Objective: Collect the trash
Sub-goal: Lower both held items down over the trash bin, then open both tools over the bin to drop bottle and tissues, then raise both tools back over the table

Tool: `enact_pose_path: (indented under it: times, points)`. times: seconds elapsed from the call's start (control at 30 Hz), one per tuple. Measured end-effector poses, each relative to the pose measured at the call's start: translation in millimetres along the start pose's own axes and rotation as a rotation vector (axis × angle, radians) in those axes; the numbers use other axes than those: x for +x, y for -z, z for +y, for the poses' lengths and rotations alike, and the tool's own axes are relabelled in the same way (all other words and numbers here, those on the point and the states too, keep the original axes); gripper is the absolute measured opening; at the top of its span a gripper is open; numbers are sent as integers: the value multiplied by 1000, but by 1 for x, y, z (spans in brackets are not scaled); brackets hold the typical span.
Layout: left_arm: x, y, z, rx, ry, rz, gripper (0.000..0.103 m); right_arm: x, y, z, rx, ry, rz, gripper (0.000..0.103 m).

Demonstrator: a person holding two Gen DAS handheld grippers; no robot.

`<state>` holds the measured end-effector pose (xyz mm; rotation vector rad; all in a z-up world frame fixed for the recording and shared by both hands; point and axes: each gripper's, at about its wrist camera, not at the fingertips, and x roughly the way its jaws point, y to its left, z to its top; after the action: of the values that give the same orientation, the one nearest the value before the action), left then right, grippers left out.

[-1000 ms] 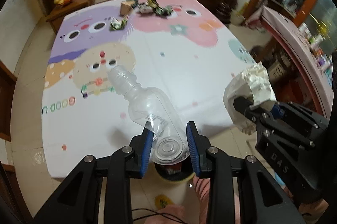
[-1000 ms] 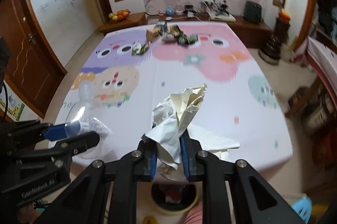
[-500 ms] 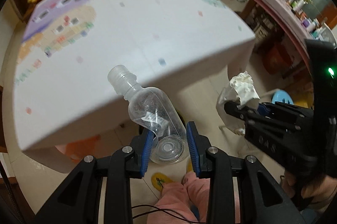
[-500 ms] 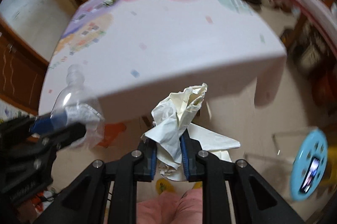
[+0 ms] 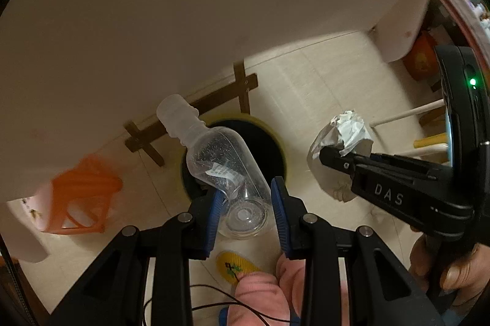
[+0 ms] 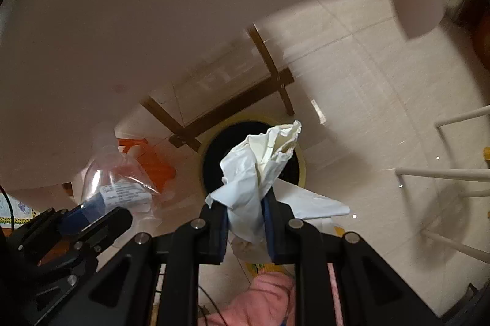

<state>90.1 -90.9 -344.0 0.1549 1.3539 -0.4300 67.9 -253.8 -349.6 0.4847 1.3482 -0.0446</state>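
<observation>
Tiled floor (image 6: 352, 75): yellow-rimmed bin (image 6: 301, 170), orange stool (image 5: 82, 197), table's wooden base (image 6: 229, 114).

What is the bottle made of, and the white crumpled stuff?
The bottle looks like clear, glossy plastic: you see the floor through it, and it has a ridged neck and a paper label. The white wad looks like thin, matte tissue or paper: it holds sharp creases and folds. Which of the two is hard to tell.

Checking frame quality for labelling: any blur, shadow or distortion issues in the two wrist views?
Left wrist: tablecloth underside dark and shadowed, orange stool motion-smeared, bottle sharp, fisheye vignette. Right wrist: floor and table frame smeared, bottle blurred, crumpled paper sharp.
</observation>
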Motion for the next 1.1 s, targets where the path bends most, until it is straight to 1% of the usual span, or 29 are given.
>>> enact_pose_path:
  times: [0.03,0.17,0.27,0.33,0.37,0.43,0.47,0.5,0.53,0.57,0.6,0.63,0.7,0.87,0.97,1.1]
  points:
    - [12,0,2,-5,3,4,31,19,0,-6,2,-10,10,19]
    - [59,7,14,-20,5,13,31,70,0,-15,-4,-26,33,22]
    - [85,10,26,-21,-11,7,32,105,-4,-16,-24,-37,54,26]
    - [97,10,30,-15,-29,-3,38,128,-5,-17,-36,-48,84,33]
    - [103,9,32,-11,-42,-8,50,137,-6,-17,-42,-59,97,34]
    - [110,7,36,-9,-58,-23,57,148,-6,-16,-62,-83,101,44]
    - [114,6,38,-11,-63,-17,62,154,-7,-16,-77,-89,102,45]
    - [117,3,40,-16,-68,-9,70,156,-7,-16,-84,-91,105,46]
    - [120,2,43,-26,-69,-4,73,156,-7,-16,-88,-95,110,47]
    - [120,1,45,-34,-66,-3,79,158,-6,-18,-89,-99,114,48]
    - [119,-1,46,-36,-63,-4,84,158,-6,-20,-87,-103,113,52]
    - [119,-1,47,-35,-58,-2,86,158,-8,-23,-83,-105,110,57]
    - [116,-2,44,-25,-54,1,92,154,-8,-27,-72,-114,101,58]
    - [98,0,30,9,-63,4,94,140,-9,-35,-39,-126,82,59]
    - [78,1,18,25,-68,8,94,123,-7,-36,-24,-135,77,59]
    - [39,3,1,37,-67,10,94,88,-3,-30,-29,-146,64,59]
